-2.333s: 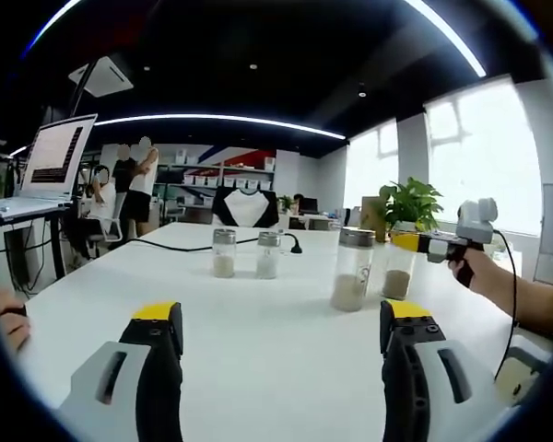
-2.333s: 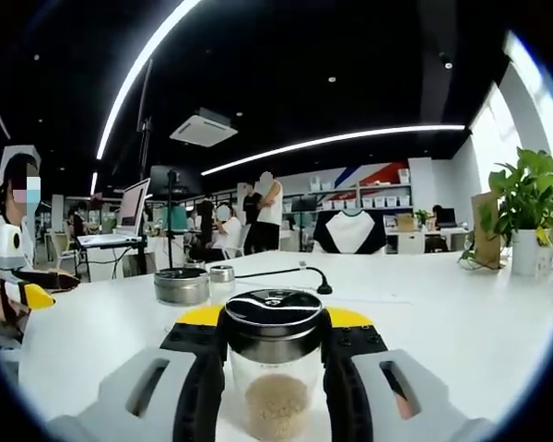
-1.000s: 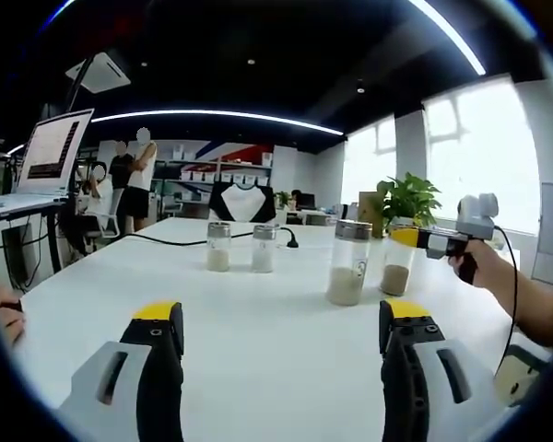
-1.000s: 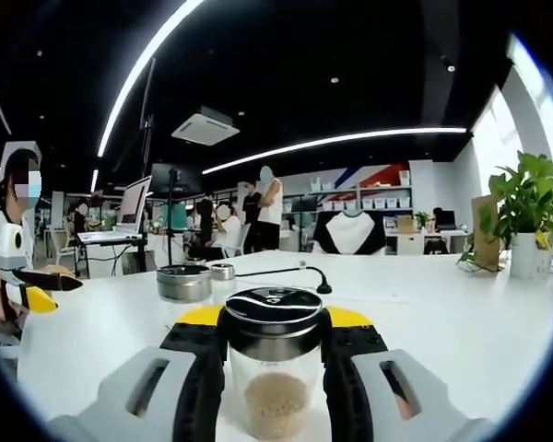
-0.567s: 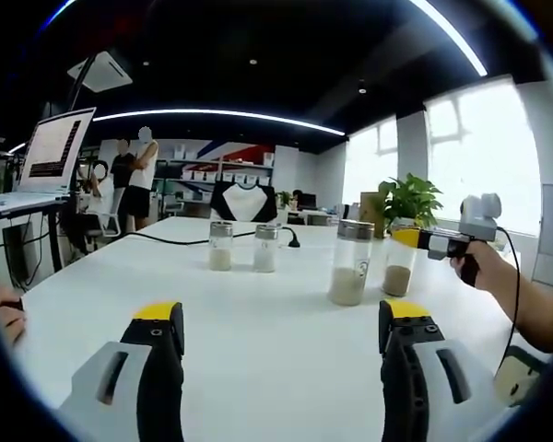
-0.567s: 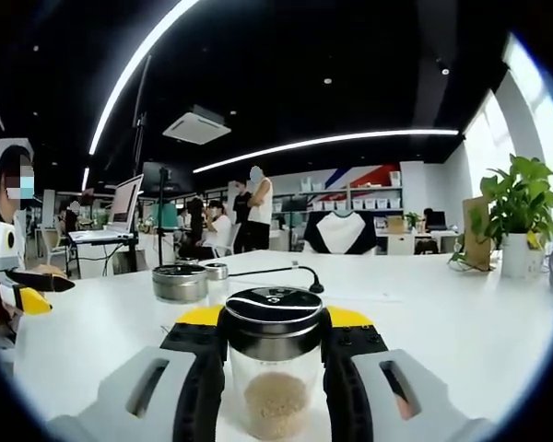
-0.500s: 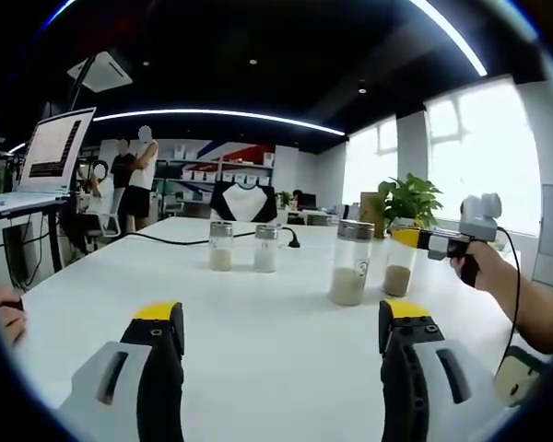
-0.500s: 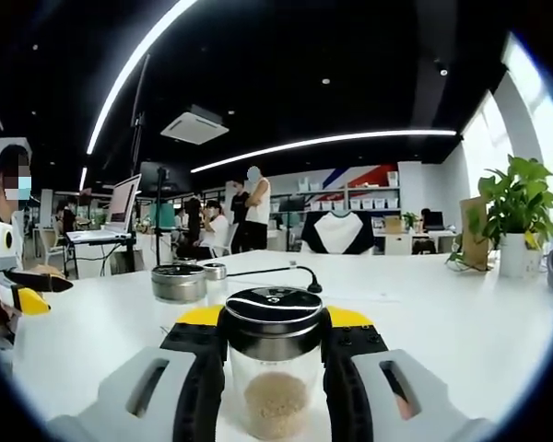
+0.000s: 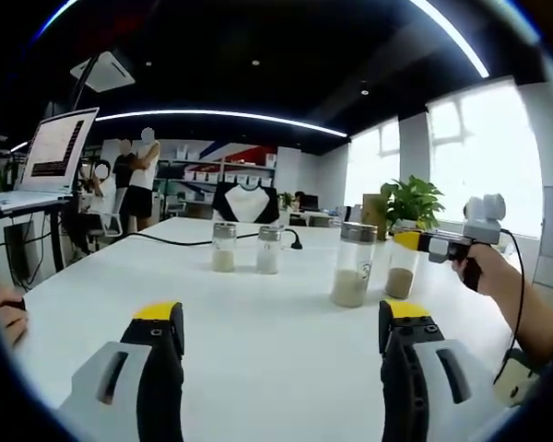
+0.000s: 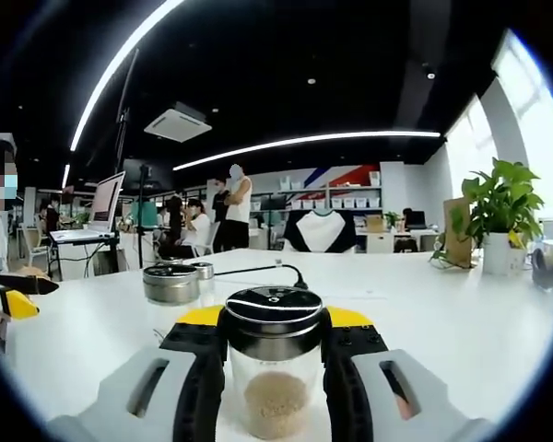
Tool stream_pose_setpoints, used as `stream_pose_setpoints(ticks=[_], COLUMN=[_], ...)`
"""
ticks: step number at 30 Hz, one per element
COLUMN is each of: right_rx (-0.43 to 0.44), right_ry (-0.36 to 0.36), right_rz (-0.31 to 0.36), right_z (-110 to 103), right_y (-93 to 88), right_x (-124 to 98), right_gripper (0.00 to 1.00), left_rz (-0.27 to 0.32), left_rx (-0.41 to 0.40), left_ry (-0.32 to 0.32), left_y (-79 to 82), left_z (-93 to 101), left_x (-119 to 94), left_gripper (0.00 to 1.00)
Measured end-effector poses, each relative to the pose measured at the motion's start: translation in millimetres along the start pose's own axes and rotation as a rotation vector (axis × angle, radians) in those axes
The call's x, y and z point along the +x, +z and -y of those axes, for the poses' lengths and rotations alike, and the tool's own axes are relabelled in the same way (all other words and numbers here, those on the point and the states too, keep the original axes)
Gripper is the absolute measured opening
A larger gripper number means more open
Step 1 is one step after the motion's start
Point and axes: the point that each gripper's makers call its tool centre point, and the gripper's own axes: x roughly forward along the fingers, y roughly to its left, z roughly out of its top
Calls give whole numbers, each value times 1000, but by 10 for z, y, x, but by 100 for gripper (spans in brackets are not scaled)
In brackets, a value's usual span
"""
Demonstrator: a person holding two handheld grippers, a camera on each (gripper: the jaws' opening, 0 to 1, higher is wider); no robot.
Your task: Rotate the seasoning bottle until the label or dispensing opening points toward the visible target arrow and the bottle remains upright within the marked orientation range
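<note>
Clear glass with a dark metal cap, the seasoning bottle [image 10: 275, 368] stands upright at the bottom centre of the right gripper view, clamped between the two jaws of the right gripper [image 10: 275, 343], whose yellow-tipped pads press against its sides just below the cap; pale granules fill its lower part. In the left gripper view the same bottle [image 9: 401, 271] appears at right of centre on the white table [image 9: 258, 313], held by the right gripper [image 9: 415, 242] reaching in from the right edge. A taller jar [image 9: 353, 265] stands just beside it, and two small jars [image 9: 224, 249] sit further back, left of centre. The left gripper [image 9: 275, 324] hangs at the bottom, jaws wide apart with nothing between them.
</note>
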Motion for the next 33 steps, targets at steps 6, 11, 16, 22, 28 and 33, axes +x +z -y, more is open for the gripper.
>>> stream_pose_setpoints(ticks=[6,11,16,22,28,33], right_rx=[1,1,1,3,7,10], right_ry=[-37,-75,-115,-153,-176,-202], right_rz=[-2,-11,-10,-4,-5,-14], right_z=[12,14,23,40,55,66], right_y=[-5,-8,-11,-13,-14,-14], right_x=[15,34,48,57,70,58], right_gripper=[38,38,38,38,39,39], left_rz=[-7,-10,-25,-28,-31,-32], left_rx=[6,5,7,6,3,4], left_ry=[3,5,15,18,21,22], left_y=[-14,-20,-56,-55,-53,-47], left_z=[-22,-36,-62,-70,-72,-66], left_x=[4,12,29,28,21,13], left_gripper=[92,91,91,91,91,91])
